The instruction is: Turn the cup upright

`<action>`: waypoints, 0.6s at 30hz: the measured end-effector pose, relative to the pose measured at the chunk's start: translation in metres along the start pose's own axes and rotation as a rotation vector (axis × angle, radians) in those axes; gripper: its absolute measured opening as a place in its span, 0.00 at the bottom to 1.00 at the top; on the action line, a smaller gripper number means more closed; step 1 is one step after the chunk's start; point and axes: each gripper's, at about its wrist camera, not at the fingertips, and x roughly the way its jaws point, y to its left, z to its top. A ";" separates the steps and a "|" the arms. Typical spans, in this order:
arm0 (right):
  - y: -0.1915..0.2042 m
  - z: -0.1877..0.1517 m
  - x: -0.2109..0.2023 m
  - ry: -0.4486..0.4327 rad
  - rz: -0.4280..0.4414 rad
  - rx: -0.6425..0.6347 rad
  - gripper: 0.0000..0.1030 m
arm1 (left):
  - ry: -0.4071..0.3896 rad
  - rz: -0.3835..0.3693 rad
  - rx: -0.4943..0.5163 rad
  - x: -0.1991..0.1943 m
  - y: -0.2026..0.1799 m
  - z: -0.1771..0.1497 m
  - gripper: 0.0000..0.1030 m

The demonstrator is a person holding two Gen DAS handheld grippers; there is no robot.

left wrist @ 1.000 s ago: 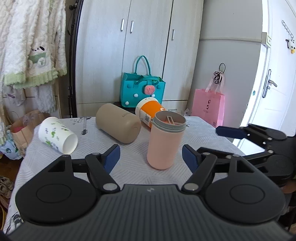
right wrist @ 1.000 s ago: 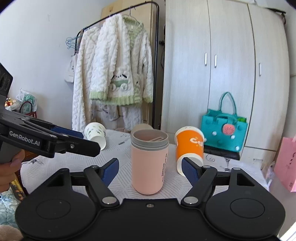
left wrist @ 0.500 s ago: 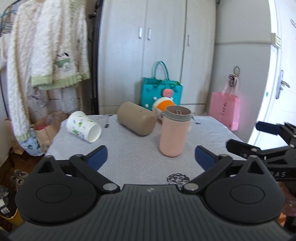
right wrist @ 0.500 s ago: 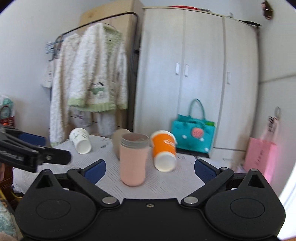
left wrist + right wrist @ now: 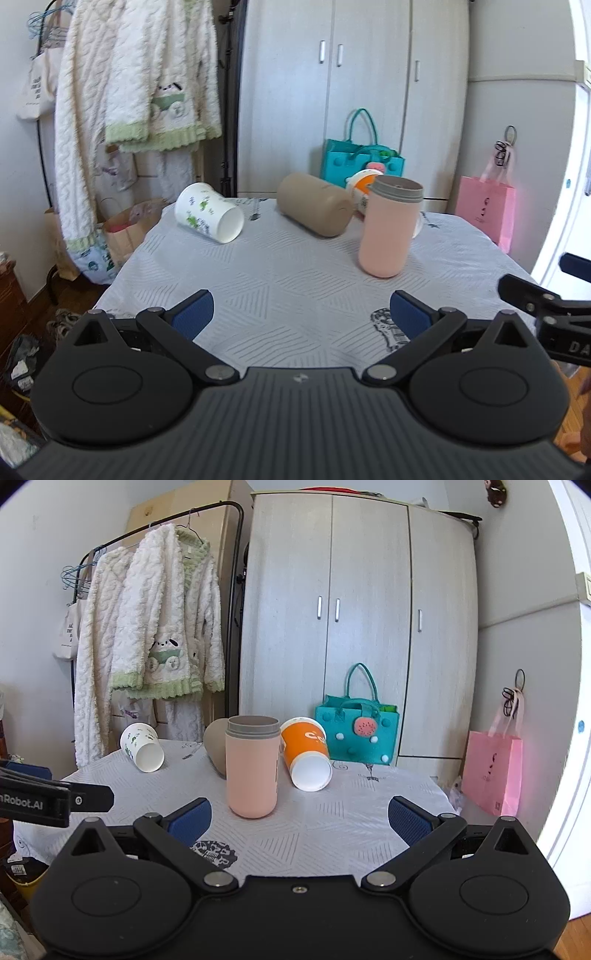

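A pink cup with a grey rim (image 5: 388, 229) (image 5: 252, 768) stands upright on the white tablecloth (image 5: 295, 280). A tan cup (image 5: 314, 209) (image 5: 215, 746) lies on its side behind it. An orange cup (image 5: 305, 754) (image 5: 361, 192) lies on its side, mouth toward the right wrist camera. A white cup with green prints (image 5: 208, 213) (image 5: 142, 747) lies on its side at the far left. My left gripper (image 5: 301, 314) is open and empty near the table's front edge. My right gripper (image 5: 300, 819) is open and empty, well short of the pink cup.
A teal handbag (image 5: 356, 734) and a pink paper bag (image 5: 493, 771) stand beyond the table by the wardrobe (image 5: 362, 627). A clothes rack with white robes (image 5: 147, 642) is at the back left. Paper bags (image 5: 125, 232) sit on the floor left of the table.
Both grippers have drawn back from the pink cup and opened wider. The pink cup stands free on the table, farther away in both views.
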 end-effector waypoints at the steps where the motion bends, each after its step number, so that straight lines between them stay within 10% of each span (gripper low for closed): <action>1: 0.001 -0.001 -0.001 0.002 -0.011 0.001 1.00 | 0.002 0.012 -0.006 -0.001 0.001 -0.001 1.00; 18: 0.003 -0.005 -0.008 0.049 -0.081 0.029 1.00 | 0.014 0.099 -0.026 -0.006 0.008 -0.003 1.00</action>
